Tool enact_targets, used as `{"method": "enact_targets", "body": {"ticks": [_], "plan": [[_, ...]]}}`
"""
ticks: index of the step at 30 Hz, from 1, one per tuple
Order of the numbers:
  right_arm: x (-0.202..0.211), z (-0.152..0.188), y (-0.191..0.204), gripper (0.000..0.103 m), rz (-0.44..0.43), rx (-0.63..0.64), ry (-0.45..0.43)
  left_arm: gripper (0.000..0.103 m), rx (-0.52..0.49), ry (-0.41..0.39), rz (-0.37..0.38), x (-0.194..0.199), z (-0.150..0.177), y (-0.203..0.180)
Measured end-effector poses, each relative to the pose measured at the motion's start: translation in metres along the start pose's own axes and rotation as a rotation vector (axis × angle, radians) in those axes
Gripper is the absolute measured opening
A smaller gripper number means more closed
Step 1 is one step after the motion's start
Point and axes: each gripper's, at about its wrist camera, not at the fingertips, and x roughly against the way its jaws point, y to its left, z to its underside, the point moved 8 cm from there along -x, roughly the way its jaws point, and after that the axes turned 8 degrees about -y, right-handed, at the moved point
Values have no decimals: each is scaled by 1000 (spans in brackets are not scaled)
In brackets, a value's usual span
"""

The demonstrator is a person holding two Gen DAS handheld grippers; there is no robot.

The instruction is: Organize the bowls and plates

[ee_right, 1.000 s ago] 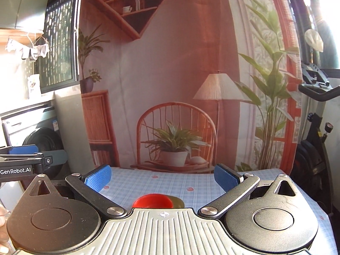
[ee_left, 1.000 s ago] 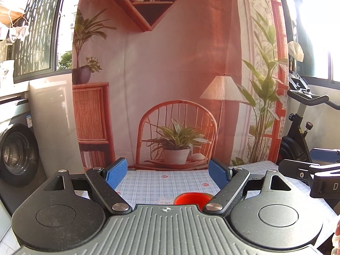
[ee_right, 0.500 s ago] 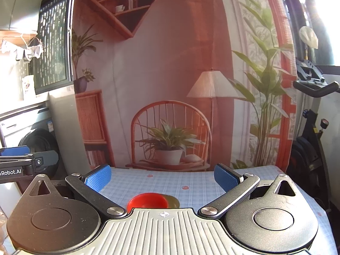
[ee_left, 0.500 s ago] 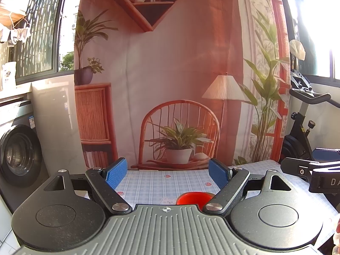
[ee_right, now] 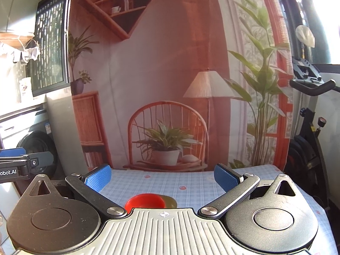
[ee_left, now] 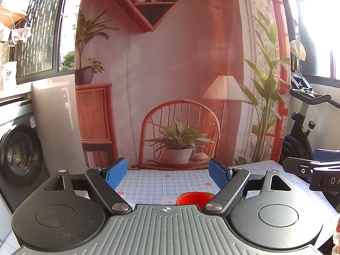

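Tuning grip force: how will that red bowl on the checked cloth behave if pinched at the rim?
Red bowl: glossy and uniformly coloured, probably light rigid plastic, possibly slick against the pads. Its rim overlaps a gold dish; lifting may nudge it. Mostly hidden, so depth is unclear.

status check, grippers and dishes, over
Left gripper open, empty. Right gripper open, empty. Red bowl on table, olive dish behind it. Nothing blocking.
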Motion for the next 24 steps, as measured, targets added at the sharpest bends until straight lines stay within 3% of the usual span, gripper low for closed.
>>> {"method": "enact_targets", "body": {"ticks": [24], "plan": [[0,0,-3,103,18,-4,1,86,-2,6,-14,0,2,3]]}}
